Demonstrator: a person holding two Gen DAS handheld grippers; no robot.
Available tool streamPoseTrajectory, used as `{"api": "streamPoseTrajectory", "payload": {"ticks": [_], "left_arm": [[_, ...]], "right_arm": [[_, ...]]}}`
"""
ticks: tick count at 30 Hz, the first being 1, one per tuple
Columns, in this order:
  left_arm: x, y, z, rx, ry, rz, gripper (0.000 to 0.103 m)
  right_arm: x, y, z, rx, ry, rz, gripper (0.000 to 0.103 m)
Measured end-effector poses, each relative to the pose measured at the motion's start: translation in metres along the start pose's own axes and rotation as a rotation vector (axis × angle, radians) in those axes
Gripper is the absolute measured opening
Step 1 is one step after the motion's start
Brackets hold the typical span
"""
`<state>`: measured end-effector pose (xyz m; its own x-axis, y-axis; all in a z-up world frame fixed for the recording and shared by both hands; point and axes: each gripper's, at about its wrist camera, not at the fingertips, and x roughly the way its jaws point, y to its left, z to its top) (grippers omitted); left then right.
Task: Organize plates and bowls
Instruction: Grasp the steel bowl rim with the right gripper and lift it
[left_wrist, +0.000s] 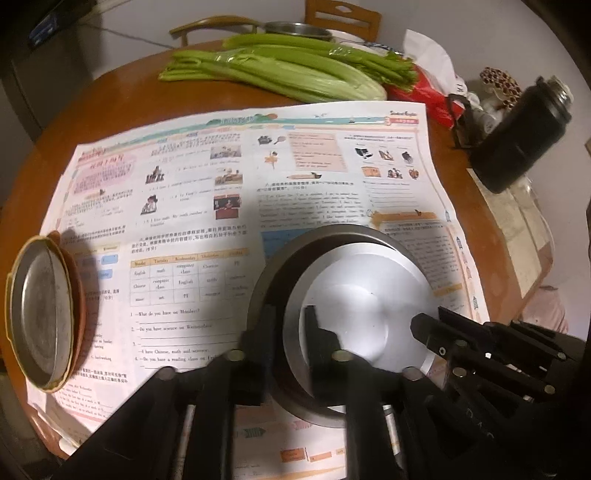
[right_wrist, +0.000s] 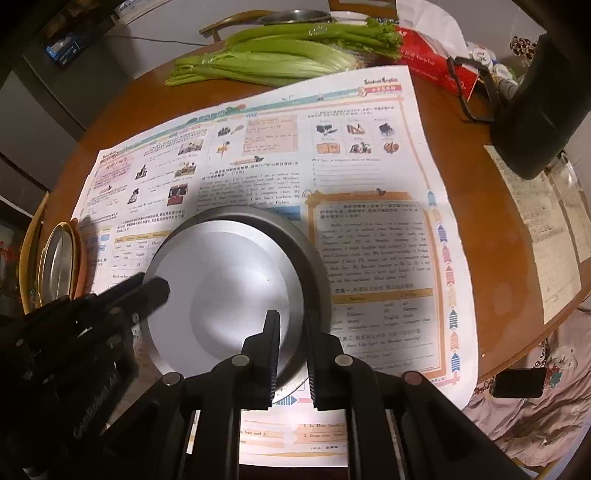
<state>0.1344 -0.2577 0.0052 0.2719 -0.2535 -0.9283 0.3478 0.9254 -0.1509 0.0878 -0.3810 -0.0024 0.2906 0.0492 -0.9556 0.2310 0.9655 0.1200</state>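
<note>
The right gripper (right_wrist: 291, 332) clamps the steel plate's (right_wrist: 221, 288) rim at five o'clock; the left gripper (left_wrist: 291, 332) straddles the opposite rim, jaws apart. The plate sits in a steel bowl (right_wrist: 314, 254) (on a worksheet (right_wrist: 369, 177)); celery (right_wrist: 280, 59) at twelve o'clock.

both claws point steeply down; left claw (left_wrist: 290, 328) parted, right claw (right_wrist: 293, 332) pinched.

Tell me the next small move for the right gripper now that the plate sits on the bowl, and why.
Probably open the right gripper and let go. The plate looks seated on the bowl, which rests on the paper. The left gripper stands open around the rim, and only the right one pinches the plate's edge, so its grip seems no longer needed.
</note>
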Motion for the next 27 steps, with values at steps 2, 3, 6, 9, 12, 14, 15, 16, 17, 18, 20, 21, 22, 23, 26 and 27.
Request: {"api": "streamPoseTrajectory", "payload": {"ticks": [2, 3, 6, 9, 12, 14, 15, 16, 17, 18, 20, 21, 22, 23, 26, 27], "left_arm": [[0.000, 0.003, 0.001, -0.009, -0.003, 0.005, 0.039], [0.000, 0.004, 0.001, -0.012, -0.006, 0.006, 0.044], [-0.002, 0.005, 0.002, -0.017, -0.008, -0.014, 0.056], [-0.010, 0.005, 0.006, -0.003, -0.024, -0.032, 0.066], [-0.014, 0.007, 0.009, 0.001, -0.035, -0.016, 0.067], [-0.013, 0.010, 0.009, 0.000, -0.029, -0.023, 0.067], [-0.012, 0.012, 0.009, -0.001, -0.025, -0.021, 0.067], [-0.010, 0.013, 0.009, -0.001, -0.022, -0.018, 0.067], [-0.008, 0.014, 0.009, -0.004, -0.015, -0.018, 0.067], [-0.004, 0.016, 0.008, -0.010, -0.001, -0.023, 0.067], [0.002, 0.017, 0.008, -0.018, 0.016, -0.039, 0.067], [0.006, 0.018, 0.007, -0.020, 0.029, -0.047, 0.067], [0.009, 0.017, 0.007, -0.021, 0.039, -0.053, 0.067], [0.011, 0.017, 0.006, -0.021, 0.045, -0.060, 0.067], [0.015, 0.014, 0.004, -0.013, 0.054, -0.091, 0.067], [0.017, 0.014, 0.004, -0.015, 0.055, -0.094, 0.067]], "right_arm": [[0.003, 0.001, 0.001, -0.003, 0.004, -0.010, 0.014], [0.004, 0.001, 0.001, -0.004, 0.008, -0.012, 0.014], [0.002, 0.003, 0.002, -0.006, 0.001, -0.029, 0.014], [-0.006, 0.004, 0.004, -0.008, -0.023, -0.042, 0.014], [-0.014, 0.004, 0.007, -0.019, -0.031, -0.062, 0.018], [-0.018, 0.000, 0.009, -0.012, -0.046, -0.064, 0.024], [-0.020, -0.002, 0.010, -0.007, -0.048, -0.061, 0.025], [-0.020, -0.005, 0.010, -0.002, -0.048, -0.059, 0.026], [-0.020, -0.008, 0.010, 0.002, -0.046, -0.062, 0.026], [-0.019, -0.010, 0.011, 0.005, -0.042, -0.067, 0.026], [-0.015, -0.013, 0.011, 0.011, -0.032, -0.071, 0.026], [-0.013, -0.014, 0.011, 0.013, -0.026, -0.068, 0.026], [-0.011, -0.015, 0.010, 0.013, -0.022, -0.062, 0.026], [-0.010, -0.015, 0.010, 0.012, -0.026, -0.055, 0.027], [-0.010, -0.014, 0.010, 0.001, -0.026, -0.053, 0.028], [-0.010, -0.013, 0.010, -0.003, -0.025, -0.052, 0.028]]}}
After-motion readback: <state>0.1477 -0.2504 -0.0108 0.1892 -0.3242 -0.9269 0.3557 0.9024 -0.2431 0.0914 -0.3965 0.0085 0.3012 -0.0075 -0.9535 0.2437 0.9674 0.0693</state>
